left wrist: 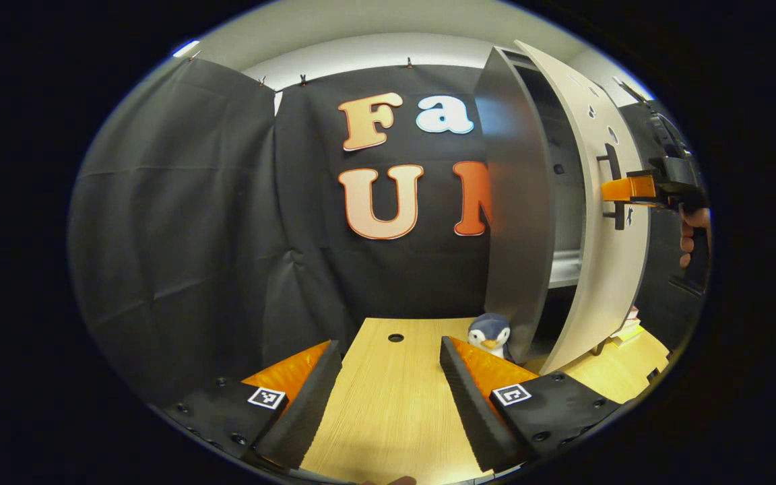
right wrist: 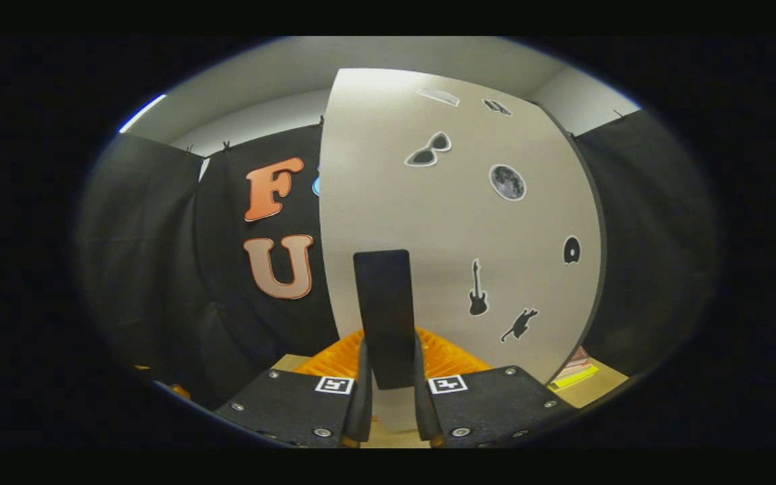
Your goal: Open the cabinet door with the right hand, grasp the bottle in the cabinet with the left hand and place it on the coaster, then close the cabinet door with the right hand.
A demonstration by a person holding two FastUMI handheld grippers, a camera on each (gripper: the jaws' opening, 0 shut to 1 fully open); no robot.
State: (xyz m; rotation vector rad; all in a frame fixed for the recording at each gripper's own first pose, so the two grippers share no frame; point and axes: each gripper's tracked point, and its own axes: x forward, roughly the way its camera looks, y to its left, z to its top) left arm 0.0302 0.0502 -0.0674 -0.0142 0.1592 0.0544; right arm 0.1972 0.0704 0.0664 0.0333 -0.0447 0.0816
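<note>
Both fingers of the right tool [right wrist: 388, 397] clamp the upright black bar handle [right wrist: 384, 316] of the pale grey cabinet door [right wrist: 455, 222], which stands partly open. The left tool [left wrist: 391, 387] hovers wide and empty over the light wooden worktop [left wrist: 388, 404], left of the door. No bottle is visible; judging by the gap, the door must swing further.

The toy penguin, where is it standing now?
In the left gripper view, the toy penguin stands on the wooden table, at its far right, beside the foot of the cabinet, whose door is open.
</note>
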